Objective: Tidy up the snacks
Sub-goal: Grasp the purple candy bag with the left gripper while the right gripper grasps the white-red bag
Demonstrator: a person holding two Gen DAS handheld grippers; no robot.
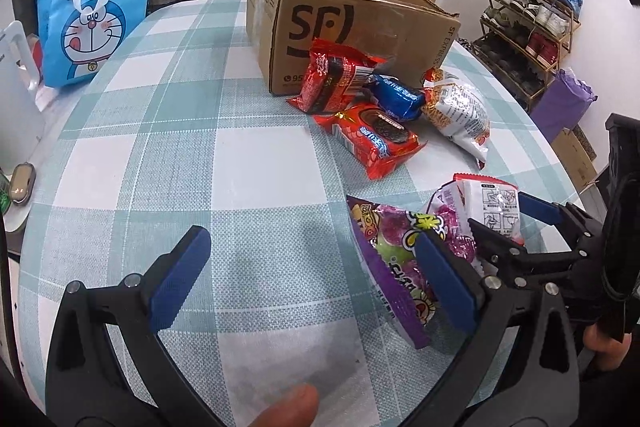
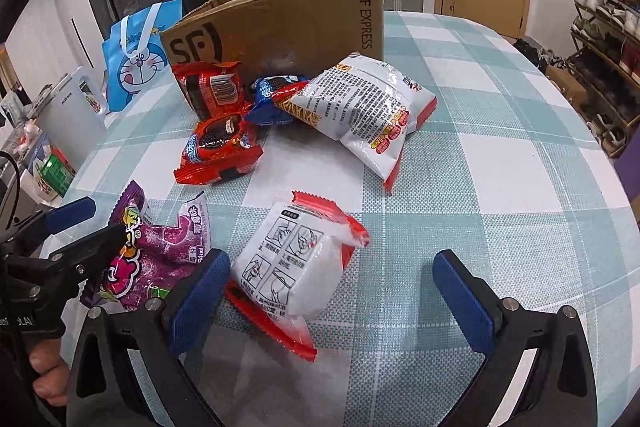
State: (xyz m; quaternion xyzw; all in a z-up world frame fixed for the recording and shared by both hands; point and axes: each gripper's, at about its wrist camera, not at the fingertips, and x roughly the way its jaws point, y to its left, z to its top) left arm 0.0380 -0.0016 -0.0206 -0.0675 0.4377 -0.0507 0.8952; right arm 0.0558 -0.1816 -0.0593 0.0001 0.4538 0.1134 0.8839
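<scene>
My left gripper [image 1: 312,279] is open over bare tablecloth. Its right finger lies across a purple candy bag [image 1: 392,259], also in the right wrist view as the purple candy bag [image 2: 156,259]. My right gripper [image 2: 332,301] is open and low over the table. A white packet with red edges [image 2: 296,267] lies between its fingers, close to the left one. Further back lie a red cookie pack [image 2: 220,147], a blue pack [image 2: 272,99] and a white crisp bag [image 2: 360,111]. A second red pack [image 1: 332,75] leans on the open cardboard box [image 1: 340,23].
A blue cartoon tote bag [image 1: 92,23] stands at the table's far left edge. The round table with a checked cloth [image 1: 180,147] has bare space on its left half. A shoe rack [image 1: 532,27] stands off the table's right side. A person's thumb [image 1: 288,407] shows at the bottom.
</scene>
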